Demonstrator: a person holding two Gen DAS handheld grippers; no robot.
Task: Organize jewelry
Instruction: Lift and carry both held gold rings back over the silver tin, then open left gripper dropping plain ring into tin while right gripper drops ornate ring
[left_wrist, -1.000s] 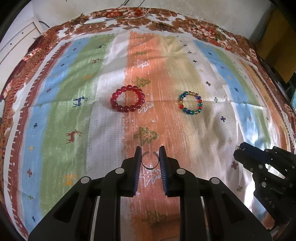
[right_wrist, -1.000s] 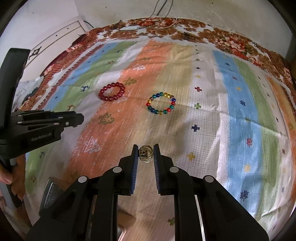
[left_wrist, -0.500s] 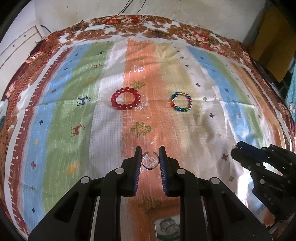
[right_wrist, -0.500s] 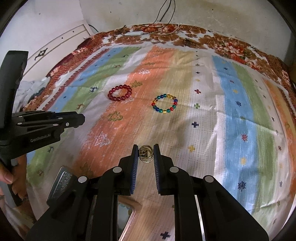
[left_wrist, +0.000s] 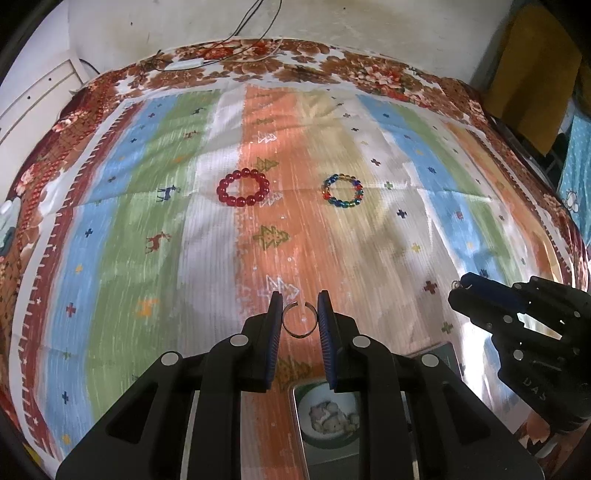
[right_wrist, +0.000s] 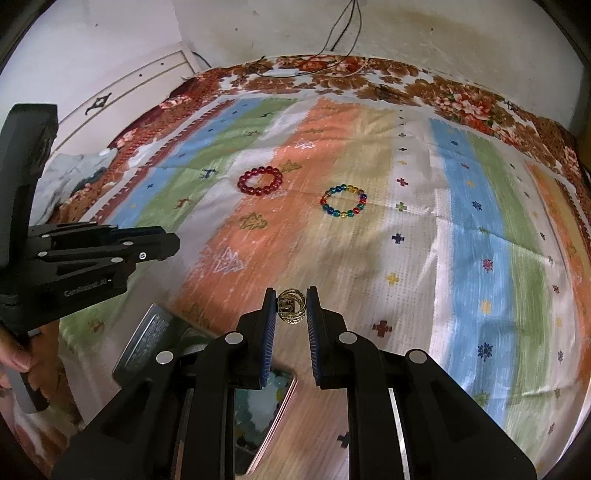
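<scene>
Cloth (left_wrist: 122, 229): striped, spread flat.
Left gripper (left_wrist: 300, 318): jaws clamped on thin open ring (left_wrist: 300, 320).
Right gripper (right_wrist: 291, 306): jaws clamped on gold ring (right_wrist: 291, 306).
Red bracelet (left_wrist: 243, 187): on cloth, 11 o'clock of left gripper.
Rainbow bracelet (left_wrist: 342, 191): 3 o'clock of red one.

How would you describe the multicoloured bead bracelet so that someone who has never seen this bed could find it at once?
Start at the striped bedspread. Two bead bracelets lie side by side near its middle. The multicoloured bracelet is the one on the pale tan stripe; its small beads mix blue, green, yellow and red, while the red bracelet has larger beads, all red.
</scene>
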